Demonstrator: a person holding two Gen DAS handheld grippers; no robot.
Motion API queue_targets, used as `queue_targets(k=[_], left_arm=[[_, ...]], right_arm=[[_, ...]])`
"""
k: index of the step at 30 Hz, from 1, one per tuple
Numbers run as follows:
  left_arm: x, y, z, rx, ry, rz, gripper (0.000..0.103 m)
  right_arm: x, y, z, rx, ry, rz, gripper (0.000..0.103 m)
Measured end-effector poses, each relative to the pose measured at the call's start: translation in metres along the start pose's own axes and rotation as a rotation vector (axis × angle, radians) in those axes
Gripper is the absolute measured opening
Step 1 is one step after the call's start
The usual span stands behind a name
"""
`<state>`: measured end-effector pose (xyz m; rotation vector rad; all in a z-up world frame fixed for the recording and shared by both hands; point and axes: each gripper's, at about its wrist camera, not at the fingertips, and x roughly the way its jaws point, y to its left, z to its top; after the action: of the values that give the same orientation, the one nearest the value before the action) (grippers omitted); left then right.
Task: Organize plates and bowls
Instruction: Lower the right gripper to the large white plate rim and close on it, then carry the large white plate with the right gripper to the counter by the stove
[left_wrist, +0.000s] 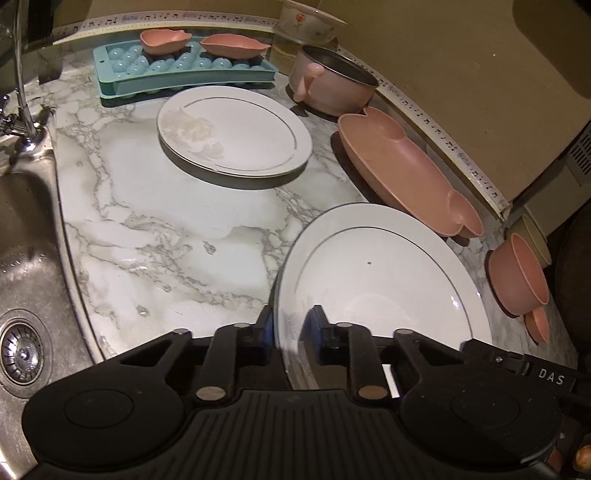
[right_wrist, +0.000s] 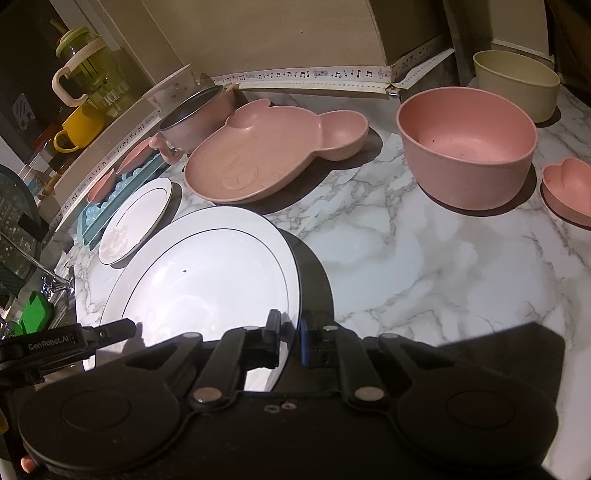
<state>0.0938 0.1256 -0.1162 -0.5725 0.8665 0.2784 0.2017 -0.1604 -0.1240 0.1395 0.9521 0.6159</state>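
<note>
Clamping opposite edges of the near white plate (left_wrist: 380, 280), the left gripper (left_wrist: 291, 325) and right gripper (right_wrist: 291, 328) are holding it over the marble bench (left_wrist: 155, 229).

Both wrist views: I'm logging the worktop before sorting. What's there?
large plate: one, white, nearest, gripped at both edges
small plates: stack, white, behind it
divided plate: one, pink, by the wall
round bowls: pink, cream behind
pot: one, pink, back corner
ice tray: one, teal, holding two pink dishes
heart dish: one, pink, far right
sink: steel, left
left tool: shut on the plate
right tool: shut on the plate
</note>
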Motion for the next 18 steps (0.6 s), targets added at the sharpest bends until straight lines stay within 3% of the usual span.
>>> queue_targets(k=[10,18], left_arm=[[-0.007,-0.013,-0.007,0.04,0.008,-0.009,0.019],[-0.019,-0.047,-0.018,0.102,0.013,-0.044,0.019]], right_arm=[[-0.008,-0.005,-0.003,-0.034,0.002,0.01,0.009],[-0.033,-0.025,-0.011,-0.03,-0.024,0.009,0.009]])
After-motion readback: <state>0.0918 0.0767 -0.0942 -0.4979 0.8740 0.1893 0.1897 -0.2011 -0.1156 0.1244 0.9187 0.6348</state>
